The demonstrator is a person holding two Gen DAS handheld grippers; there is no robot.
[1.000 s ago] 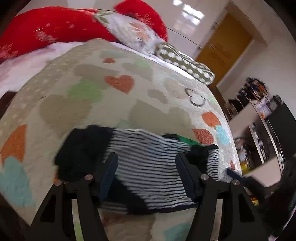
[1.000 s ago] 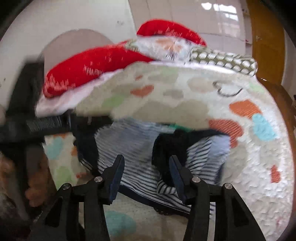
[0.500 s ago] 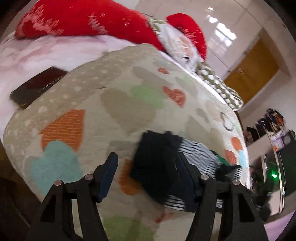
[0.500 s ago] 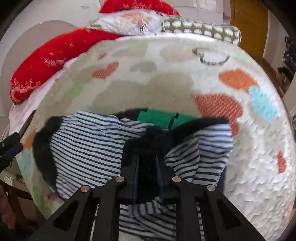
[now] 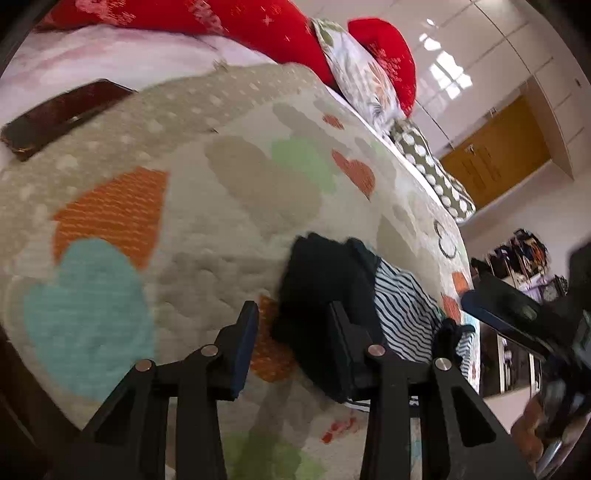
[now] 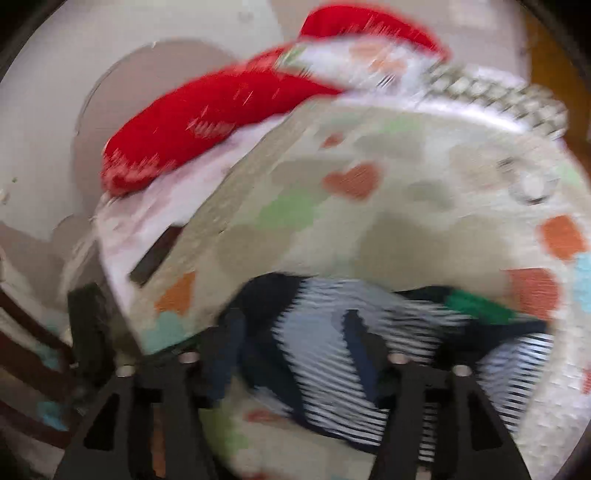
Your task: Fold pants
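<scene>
The striped black-and-white pants (image 5: 402,314) with a dark waistband (image 5: 317,288) lie crumpled on the heart-patterned quilt (image 5: 221,192). My left gripper (image 5: 291,339) is open at the waistband's left end, with dark cloth between its fingers. In the blurred right wrist view the pants (image 6: 332,332) lie just ahead of my right gripper (image 6: 291,354), which is open over the striped cloth. The right gripper's body also shows in the left wrist view (image 5: 517,317) at the far right.
A dark phone (image 5: 62,118) lies on the pink sheet at the quilt's far left. Red and patterned pillows (image 5: 280,33) are stacked at the bed's head. A wooden door (image 5: 495,158) and cluttered shelves (image 5: 517,254) stand beyond the bed's right side.
My right gripper has opened, let go of the dark cloth and swung left. My left gripper has narrowed a little at the waistband's edge.
</scene>
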